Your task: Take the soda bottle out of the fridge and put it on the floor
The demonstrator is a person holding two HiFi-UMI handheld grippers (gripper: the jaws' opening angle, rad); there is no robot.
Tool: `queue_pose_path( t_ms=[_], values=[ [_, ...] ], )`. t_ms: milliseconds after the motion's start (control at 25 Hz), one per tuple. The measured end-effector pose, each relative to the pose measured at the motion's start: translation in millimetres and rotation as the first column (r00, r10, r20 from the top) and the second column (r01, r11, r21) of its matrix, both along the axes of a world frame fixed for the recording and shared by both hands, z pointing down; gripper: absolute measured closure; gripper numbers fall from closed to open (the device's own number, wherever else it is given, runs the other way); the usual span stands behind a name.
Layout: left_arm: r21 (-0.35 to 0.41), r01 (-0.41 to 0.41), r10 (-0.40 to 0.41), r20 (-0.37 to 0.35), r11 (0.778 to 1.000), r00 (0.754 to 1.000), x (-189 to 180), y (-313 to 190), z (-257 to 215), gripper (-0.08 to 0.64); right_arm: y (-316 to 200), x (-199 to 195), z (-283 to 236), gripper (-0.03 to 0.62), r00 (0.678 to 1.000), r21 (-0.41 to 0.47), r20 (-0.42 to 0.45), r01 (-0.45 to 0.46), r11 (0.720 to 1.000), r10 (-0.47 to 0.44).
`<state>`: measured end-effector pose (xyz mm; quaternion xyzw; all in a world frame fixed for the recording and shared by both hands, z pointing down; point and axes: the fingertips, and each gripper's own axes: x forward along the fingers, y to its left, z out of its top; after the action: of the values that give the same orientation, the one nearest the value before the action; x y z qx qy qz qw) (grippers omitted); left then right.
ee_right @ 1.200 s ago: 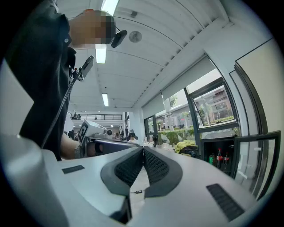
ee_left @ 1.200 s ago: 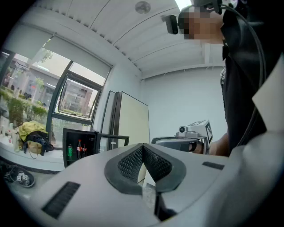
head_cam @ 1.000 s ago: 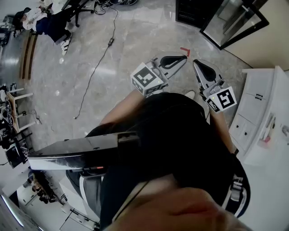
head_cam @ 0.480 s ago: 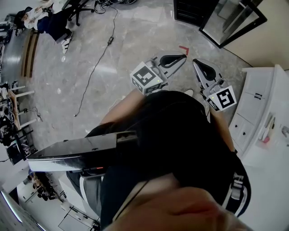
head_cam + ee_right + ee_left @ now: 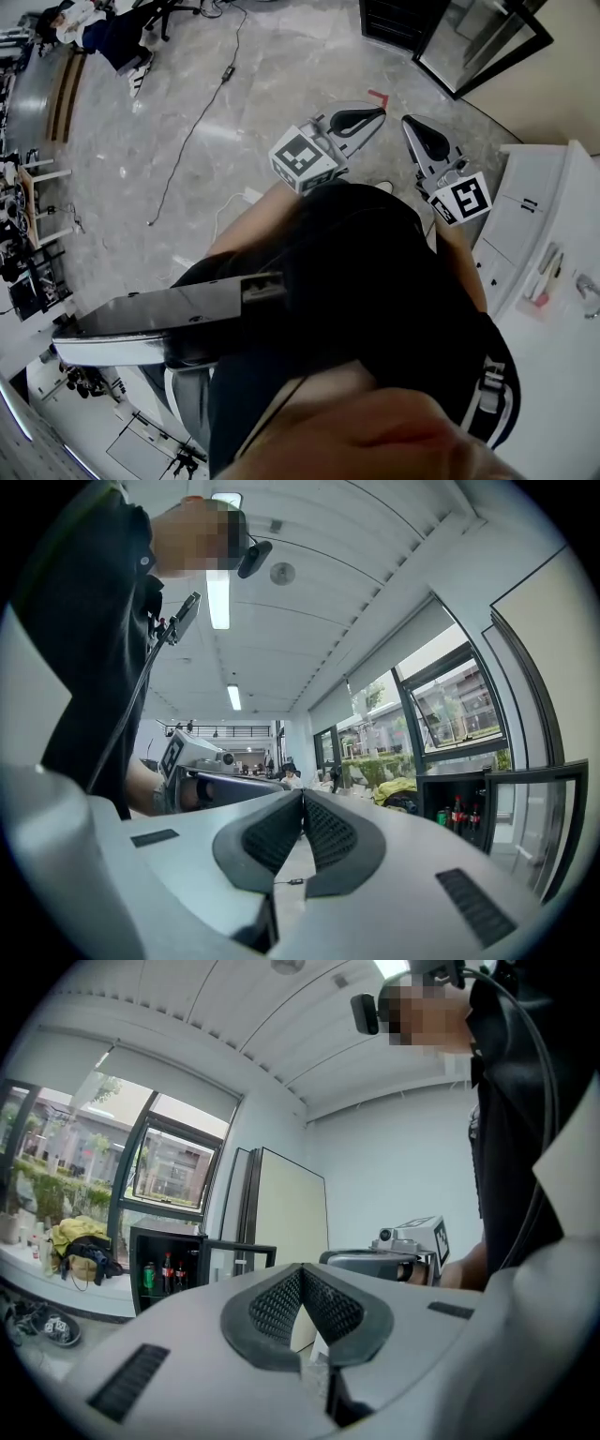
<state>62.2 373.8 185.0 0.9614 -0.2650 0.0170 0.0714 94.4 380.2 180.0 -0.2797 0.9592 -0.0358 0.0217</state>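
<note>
Basically nothing's done yet: the soda bottle (image 5: 168, 1273) sits inside the open fridge (image 5: 159, 1235), while the left gripper (image 5: 302, 1271) and right gripper (image 5: 303, 796) hang well short of the fridge, jaws clenched on nothing.

Dark soda bottle (image 5: 167, 1272) stands upright inside open fridge (image 5: 135, 1274).

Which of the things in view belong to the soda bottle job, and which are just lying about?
Job:
fridge, door open
soda bottles inside
left gripper, shut
right gripper, shut

Lying about:
cable
red tape mark
white cabinet
</note>
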Motion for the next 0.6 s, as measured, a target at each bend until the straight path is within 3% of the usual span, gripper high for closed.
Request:
queue_pose_path(
  t_ms=[240, 600],
  values=[
    [-0.027, 0.054, -0.055, -0.028, 0.998, 0.998, 8.5, -7.7, -2.8, 0.555, -10.7, 14.7, 2.7, 0.578, 1.0, -0.004, 0.011, 0.011, 1.0, -0.011],
    [-0.061, 0.025, -0.027, -0.023, 0.998, 0.999, -7.3, -38.1, 7.5, 0.555, -43.6, -6.3, 10.9, 0.578, 1.0, -0.033, 0.014, -0.011, 0.999, 0.011]
  ],
)
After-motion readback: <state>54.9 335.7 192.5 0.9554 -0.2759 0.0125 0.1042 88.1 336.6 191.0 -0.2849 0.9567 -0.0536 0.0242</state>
